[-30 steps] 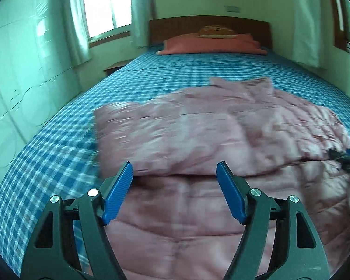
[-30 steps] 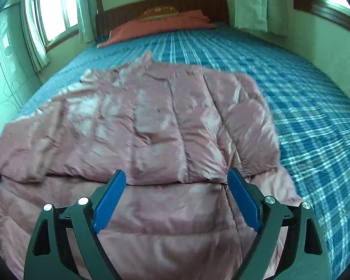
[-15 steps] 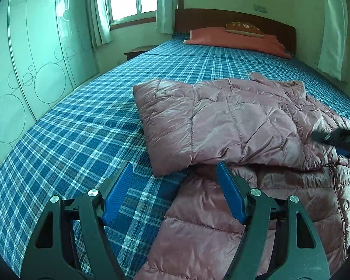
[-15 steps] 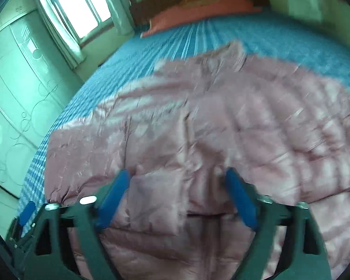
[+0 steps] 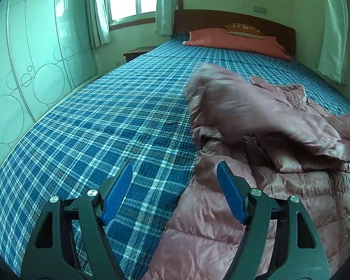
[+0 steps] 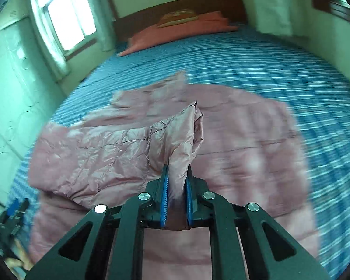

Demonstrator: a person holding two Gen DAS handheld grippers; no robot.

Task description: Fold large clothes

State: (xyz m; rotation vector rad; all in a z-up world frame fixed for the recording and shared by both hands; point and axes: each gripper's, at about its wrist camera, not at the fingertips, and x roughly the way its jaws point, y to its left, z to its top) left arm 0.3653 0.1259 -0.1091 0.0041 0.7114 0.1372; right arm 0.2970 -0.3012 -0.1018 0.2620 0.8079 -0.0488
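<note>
My right gripper [image 6: 176, 184] has just closed and now pinches a sleeve, I think, of the pink jacket [image 5: 256, 186] lying on the bed [image 5: 105, 121]. I should carry it across slowly and flat, while my left gripper [image 5: 175, 191] waits released beside the hem.

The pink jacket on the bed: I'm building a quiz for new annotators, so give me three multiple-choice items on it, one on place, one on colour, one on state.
1. Where does the pink puffer jacket lie?
A. on the bed
B. on the floor
C. on a chair

2. What colour is the bedspread under it?
A. plain white
B. blue plaid
C. red stripes

3. How is the right claw?
A. open, nothing in it
B. shut on the jacket's sleeve
C. shut on a pillow

Answers:
1 A: the jacket rests on the bedspread.
2 B: blue with light crossing lines.
3 B: pink sleeve fabric is pinched between the blue pads.
</note>
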